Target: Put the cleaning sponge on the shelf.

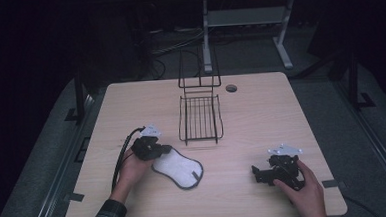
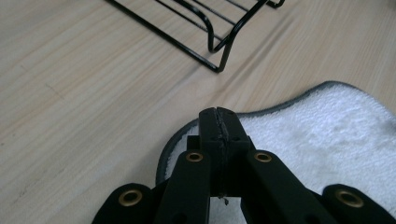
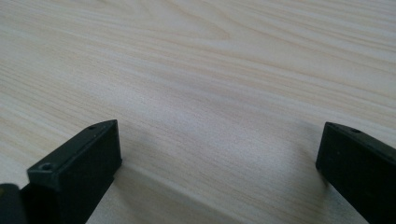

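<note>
since the table [image 1: 261, 110] is wide, the rack [image 1: 200, 119] sits far back in the middle, up and a bit right of the mitt [image 1: 178, 168], which lies flat with its long side slanting from near the rack down to the right. the left gripper [image 1: 166, 150] is right at the mitt's upper left end, jaws shut tight, maybe pinching its rim but i cannot tell. the right gripper [image 1: 257, 174] rests well apart, wide open and empty.

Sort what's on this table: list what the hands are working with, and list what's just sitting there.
In use:
- left gripper, jaws shut, at the cloth's edge
- white cloth with grey trim

Sitting idle:
- black wire rack, apart from the cloth
- right gripper, jaws open over bare table
</note>
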